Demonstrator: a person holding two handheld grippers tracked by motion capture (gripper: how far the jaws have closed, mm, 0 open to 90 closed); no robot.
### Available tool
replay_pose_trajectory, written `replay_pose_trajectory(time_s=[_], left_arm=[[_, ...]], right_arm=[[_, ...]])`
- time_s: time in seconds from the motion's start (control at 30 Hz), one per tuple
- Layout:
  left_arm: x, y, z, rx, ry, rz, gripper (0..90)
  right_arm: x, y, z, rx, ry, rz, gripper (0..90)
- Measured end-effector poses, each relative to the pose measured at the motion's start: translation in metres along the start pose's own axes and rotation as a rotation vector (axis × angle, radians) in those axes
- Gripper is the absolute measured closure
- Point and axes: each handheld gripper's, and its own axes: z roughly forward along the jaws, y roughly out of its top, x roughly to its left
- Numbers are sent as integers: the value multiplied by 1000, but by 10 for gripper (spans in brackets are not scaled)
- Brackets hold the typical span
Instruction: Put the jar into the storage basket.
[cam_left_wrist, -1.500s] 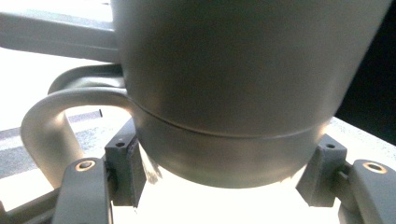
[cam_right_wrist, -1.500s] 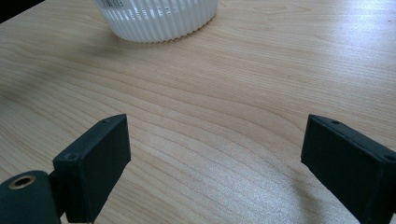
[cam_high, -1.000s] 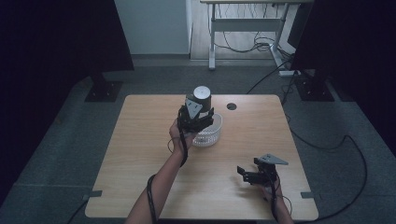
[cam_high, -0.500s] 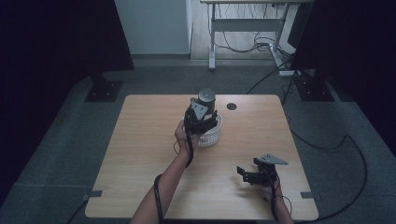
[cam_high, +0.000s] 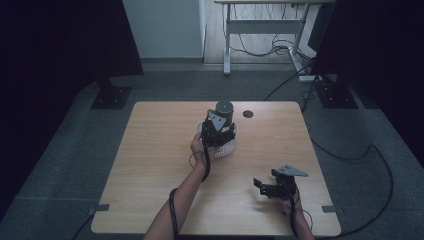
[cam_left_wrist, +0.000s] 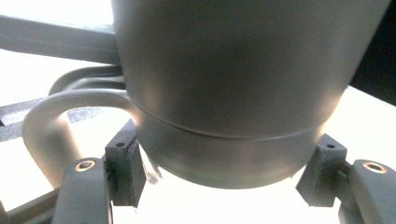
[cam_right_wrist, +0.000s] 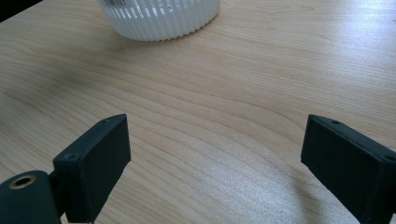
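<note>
Work in hand: setting a grey metal mug with a curved handle (cam_left_wrist: 243, 84) into or over a white ribbed plastic bowl (cam_high: 224, 146) at the middle of the counter.
Left gripper (cam_high: 218, 133): its jaws are clamped on the mug's lower body, one pad on each side, as the left gripper view shows; the handle curls out to the left of that view.
Mug position: in the high view it (cam_high: 224, 111) stands upright in the grip, right above the bowl's far side; whether its base touches the bowl I cannot tell.
Right gripper (cam_high: 272, 188): rests low near the counter's front right, jaws spread wide with nothing between them; its own view looks across bare wood to the bowl's fluted wall (cam_right_wrist: 161, 18).
Progress: by my reading the mug is picked up and brought to the bowl; lowering it, releasing it and drawing the hand back look to be left.
Counter: pale wooden counter (cam_high: 155, 165) with visible grain, a small round dark cable hole (cam_high: 247, 114) near the far edge, otherwise bare.
Room: dim grey floor, black curtains on stands at both sides, a pale desk with loose cables behind, a black cable trailing on the floor at the right.
</note>
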Motion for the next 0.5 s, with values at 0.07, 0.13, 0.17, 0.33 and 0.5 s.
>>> replay_pose_trajectory(time_s=[0.07,0.13,0.17,0.33,0.5], left_arm=[[-1,-1,2,8,-1,4,304],[-2,-2,2,11,-1,8,304],[-2,-3,3,16,-1,9,304],[-7,-7,6,37,-15,16,304],[-9,-10,8,54,-8,30,304]], right_arm=[[0,0,0,0,1,0,83],[0,0,0,1,2,0,83],[0,0,0,1,2,0,83],[0,0,0,2,2,-1,83],[0,0,0,2,2,-1,83]])
